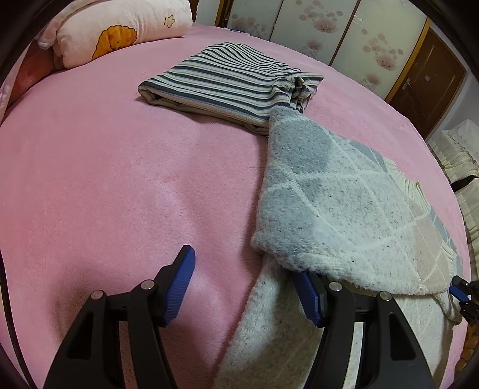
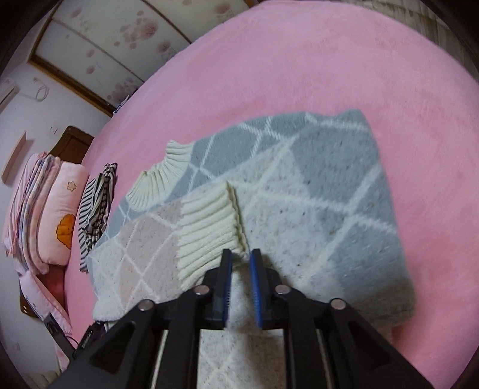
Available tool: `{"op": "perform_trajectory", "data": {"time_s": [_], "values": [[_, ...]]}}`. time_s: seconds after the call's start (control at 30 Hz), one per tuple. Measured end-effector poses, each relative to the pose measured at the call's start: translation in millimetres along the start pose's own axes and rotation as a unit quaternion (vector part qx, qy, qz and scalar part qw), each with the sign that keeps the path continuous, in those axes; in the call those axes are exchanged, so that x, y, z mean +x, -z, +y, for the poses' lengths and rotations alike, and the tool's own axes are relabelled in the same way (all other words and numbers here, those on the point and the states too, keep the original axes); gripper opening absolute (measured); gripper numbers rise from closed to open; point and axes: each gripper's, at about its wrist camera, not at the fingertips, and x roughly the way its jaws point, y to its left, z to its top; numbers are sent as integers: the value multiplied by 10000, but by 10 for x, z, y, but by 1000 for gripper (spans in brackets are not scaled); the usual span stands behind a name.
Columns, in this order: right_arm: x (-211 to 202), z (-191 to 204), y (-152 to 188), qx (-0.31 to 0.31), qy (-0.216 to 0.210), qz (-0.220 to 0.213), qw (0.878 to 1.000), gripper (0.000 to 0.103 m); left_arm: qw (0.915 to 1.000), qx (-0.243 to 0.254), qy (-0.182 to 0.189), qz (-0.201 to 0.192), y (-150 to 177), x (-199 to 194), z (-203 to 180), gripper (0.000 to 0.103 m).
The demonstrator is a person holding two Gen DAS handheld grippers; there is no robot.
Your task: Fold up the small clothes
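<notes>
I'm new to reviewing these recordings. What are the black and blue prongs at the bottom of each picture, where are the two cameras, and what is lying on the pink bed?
The prongs are two-finger grippers that a person holds, one in each hand. Each carries a fisheye camera looking forward along its fingers, so each picture is one hand's own view. The left gripper stands wide open at the edge of a diamond-patterned sweater, with one finger tucked under the fabric. The right gripper has a narrow gap with the sweater's ribbed cuff at its tips; it does not look clamped. On the pink blanket there is also a folded striped garment and a pillow.
</notes>
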Motion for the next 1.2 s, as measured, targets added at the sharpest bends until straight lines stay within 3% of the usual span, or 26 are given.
{"op": "perform_trajectory", "data": {"time_s": [0.1,0.2,0.3,0.4,0.53,0.7,0.77,0.83,0.87,1.03,1.2], "values": [[33,-3,25,134,-60,-107,9998,32,10000,74,18,-10,-4,-9,-16,64],[75,62,60,35,-83,-162,9998,33,10000,89,28,-11,-17,-5,-30,61],[35,151,88,-258,2,-234,9994,9,9997,75,237,63,-31,-5,-42,40],[-132,189,136,-395,142,-500,9979,5,9993,199,299,51,-38,-22,-109,19],[-158,166,228,-580,529,-579,9952,3,9988,468,163,33,-34,-4,-200,14],[-12,90,320,-659,769,-486,9937,3,9980,471,291,312,-70,84,-137,20],[-28,141,333,-785,832,-481,9923,4,9973,501,359,390,-91,45,-115,33],[-75,174,335,-828,918,-415,9915,5,9969,531,385,433,-112,-33,-69,55],[-122,178,340,-844,945,-422,9910,5,9967,561,427,411,-124,-109,-37,58],[-495,228,478,-1344,1177,-841,9803,6,9958,824,390,-116,-164,-532,19,59],[-576,431,566,-1797,1082,-990,9727,6,9896,1201,614,-492,-188,-664,-315,59]]}}
